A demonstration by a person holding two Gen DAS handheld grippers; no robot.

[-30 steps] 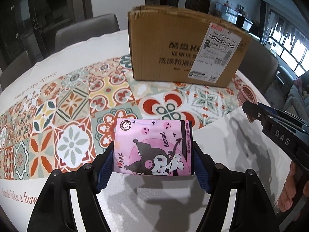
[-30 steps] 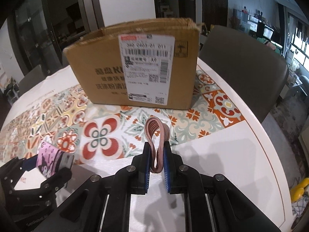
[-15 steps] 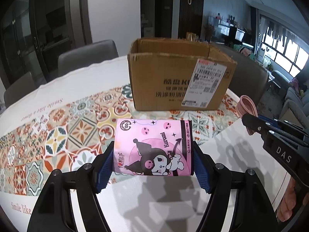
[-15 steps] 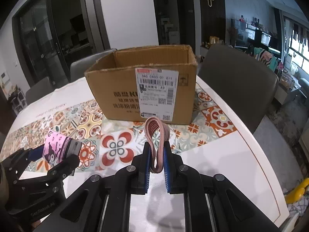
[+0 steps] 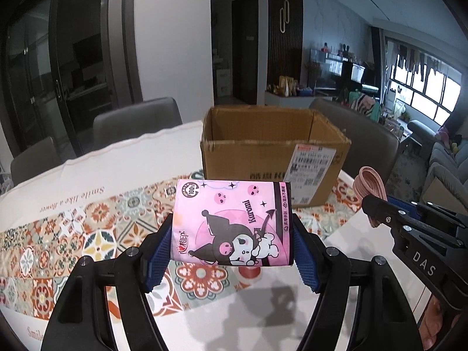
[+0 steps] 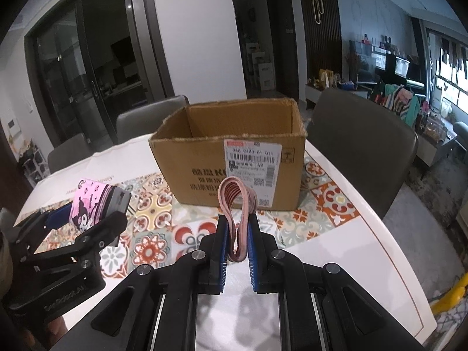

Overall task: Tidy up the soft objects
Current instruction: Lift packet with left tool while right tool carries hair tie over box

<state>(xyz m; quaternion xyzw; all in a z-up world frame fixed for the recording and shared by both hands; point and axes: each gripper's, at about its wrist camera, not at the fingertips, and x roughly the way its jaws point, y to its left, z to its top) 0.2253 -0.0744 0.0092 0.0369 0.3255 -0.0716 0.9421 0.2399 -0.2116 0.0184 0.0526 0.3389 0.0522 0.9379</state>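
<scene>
My left gripper [image 5: 232, 242] is shut on a pink Kuromi tissue pack [image 5: 232, 222] and holds it in the air above the table, short of the open cardboard box [image 5: 272, 152]. The pack also shows in the right wrist view [image 6: 93, 204]. My right gripper [image 6: 237, 234] is shut on a bundle of pink rubber bands [image 6: 237, 201], held above the table in front of the box [image 6: 231, 161]. The bundle shows at the right in the left wrist view [image 5: 370, 184]. The box is open at the top; its floor is hidden.
The round table [image 6: 336, 234] has a patterned tile cloth [image 5: 73, 234] and a white border. Grey chairs stand behind [image 5: 137, 122] and to the right [image 6: 362, 146] of the table. The table's right edge [image 6: 409, 263] is close.
Both grippers have risen with their loads, so the box's open top now shows. The tissue pack and the rubber bands stay gripped.
</scene>
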